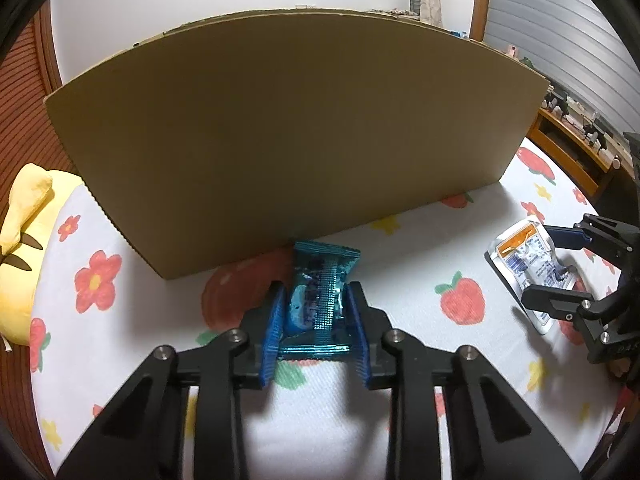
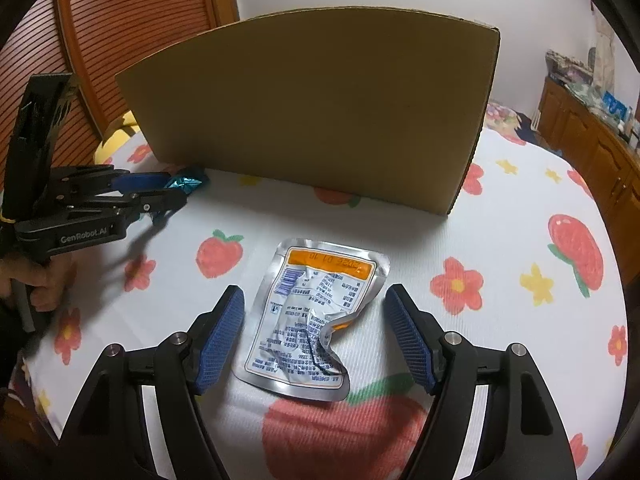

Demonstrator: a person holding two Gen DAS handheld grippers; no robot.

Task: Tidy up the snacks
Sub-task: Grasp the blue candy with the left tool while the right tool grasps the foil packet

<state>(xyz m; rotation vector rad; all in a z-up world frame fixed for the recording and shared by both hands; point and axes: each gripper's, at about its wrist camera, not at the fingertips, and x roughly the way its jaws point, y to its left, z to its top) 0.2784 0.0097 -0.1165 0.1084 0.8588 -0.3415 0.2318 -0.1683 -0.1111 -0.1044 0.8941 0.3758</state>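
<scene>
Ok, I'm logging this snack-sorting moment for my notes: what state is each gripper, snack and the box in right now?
Left gripper: shut on the blue snack packet.
Blue snack packet: pinched between the pads, close to the box wall.
Right gripper: open, straddling the silver pouch.
Silver pouch: lying flat on the floral cloth, crumpled, not gripped.
Cardboard box: upright; inside hidden.

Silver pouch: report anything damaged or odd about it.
The silver pouch lies flat on the floral cloth between the open right gripper fingers; its right edge is crumpled and folded inward. No spill shows.
</scene>
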